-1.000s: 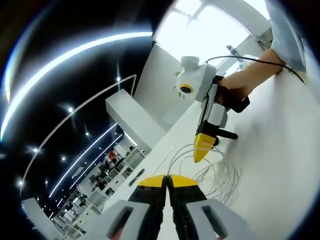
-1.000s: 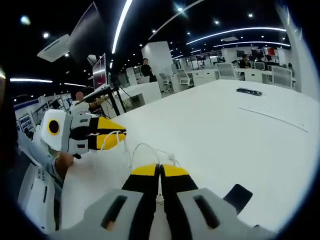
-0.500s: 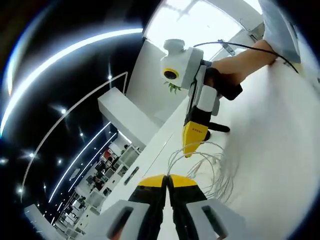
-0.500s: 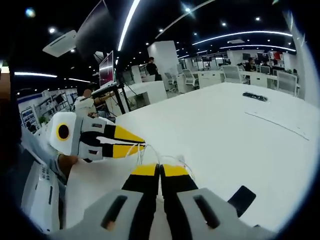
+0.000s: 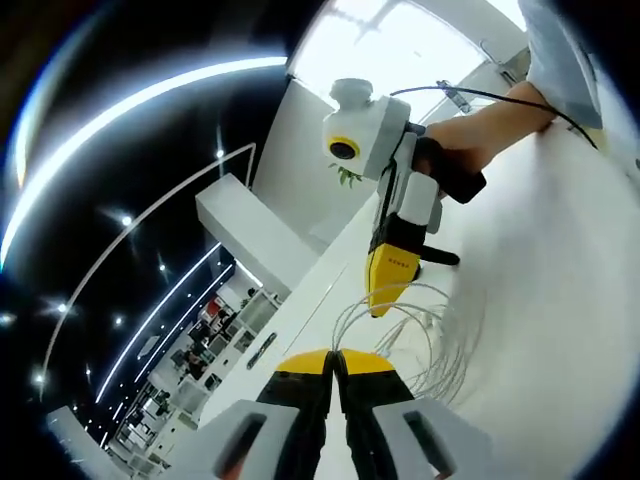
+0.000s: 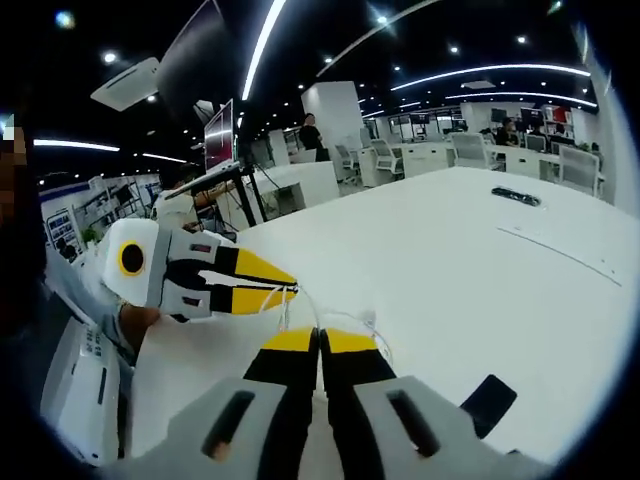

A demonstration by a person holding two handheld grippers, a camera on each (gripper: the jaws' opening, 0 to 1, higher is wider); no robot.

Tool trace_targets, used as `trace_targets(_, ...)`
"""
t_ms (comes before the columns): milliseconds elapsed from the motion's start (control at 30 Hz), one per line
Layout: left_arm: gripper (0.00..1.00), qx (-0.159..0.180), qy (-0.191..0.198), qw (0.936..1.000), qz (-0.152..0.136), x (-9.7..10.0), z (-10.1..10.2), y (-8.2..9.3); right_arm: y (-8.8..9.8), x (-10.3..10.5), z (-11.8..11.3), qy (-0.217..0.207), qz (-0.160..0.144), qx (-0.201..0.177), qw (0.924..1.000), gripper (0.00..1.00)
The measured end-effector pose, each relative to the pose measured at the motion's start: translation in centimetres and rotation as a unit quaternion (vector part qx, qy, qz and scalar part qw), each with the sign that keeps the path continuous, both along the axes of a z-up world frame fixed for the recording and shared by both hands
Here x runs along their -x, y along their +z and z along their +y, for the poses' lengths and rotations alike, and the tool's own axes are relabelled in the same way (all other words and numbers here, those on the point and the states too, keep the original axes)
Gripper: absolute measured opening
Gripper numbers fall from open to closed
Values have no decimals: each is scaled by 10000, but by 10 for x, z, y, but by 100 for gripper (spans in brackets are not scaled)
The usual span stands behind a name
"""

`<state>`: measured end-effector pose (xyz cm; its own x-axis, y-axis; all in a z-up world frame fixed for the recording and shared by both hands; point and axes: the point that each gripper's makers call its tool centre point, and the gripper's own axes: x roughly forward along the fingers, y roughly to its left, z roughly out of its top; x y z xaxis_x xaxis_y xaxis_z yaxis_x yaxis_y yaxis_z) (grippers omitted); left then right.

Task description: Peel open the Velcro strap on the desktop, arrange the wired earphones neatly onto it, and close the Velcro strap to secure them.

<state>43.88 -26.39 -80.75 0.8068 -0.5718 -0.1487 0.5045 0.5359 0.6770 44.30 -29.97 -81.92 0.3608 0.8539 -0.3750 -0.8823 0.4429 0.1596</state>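
Both grippers sit low over the white desktop (image 6: 470,260) with jaws pressed together, tips nearly meeting over the wire. In the left gripper view, the left gripper (image 5: 335,362) has its yellow tips closed; the wired earphones (image 5: 440,335) lie as loose white loops just beyond and to the right of those tips. Can't tell if any strand is pinched between them. Just past the loops, the right gripper (image 5: 383,300) points down into the coil, jaws closed, tip touching or just above the wire; a hand (image 5: 470,150) grips its handle from the upper right, forearm running off along the desk.

In the right gripper view, the right gripper (image 6: 320,342) is closed too, with thin white wire arcing right at its tips; grip on the wire not confirmable. Left gripper (image 6: 283,292) comes in from the left, tilted slightly down, tips closed beside a wire loop. Dark flat strap (image 6: 490,398), probably the Velcro one, lies on the desk at lower right, apart from the wire. Farther back: a small dark object (image 6: 522,196) on the desk, then office desks and chairs (image 6: 440,150).
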Motion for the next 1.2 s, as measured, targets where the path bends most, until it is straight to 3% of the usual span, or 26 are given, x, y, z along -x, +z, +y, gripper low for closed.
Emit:
trace_targets(367, 8, -50, 38, 10000, -29, -2, 1, -1, 3, 11, 8, 397, -331, 51, 9987, 4)
trace_targets(1200, 6, 50, 120, 9999, 78, -3, 3, -3, 6, 6, 4, 243, -260, -94, 9993, 5)
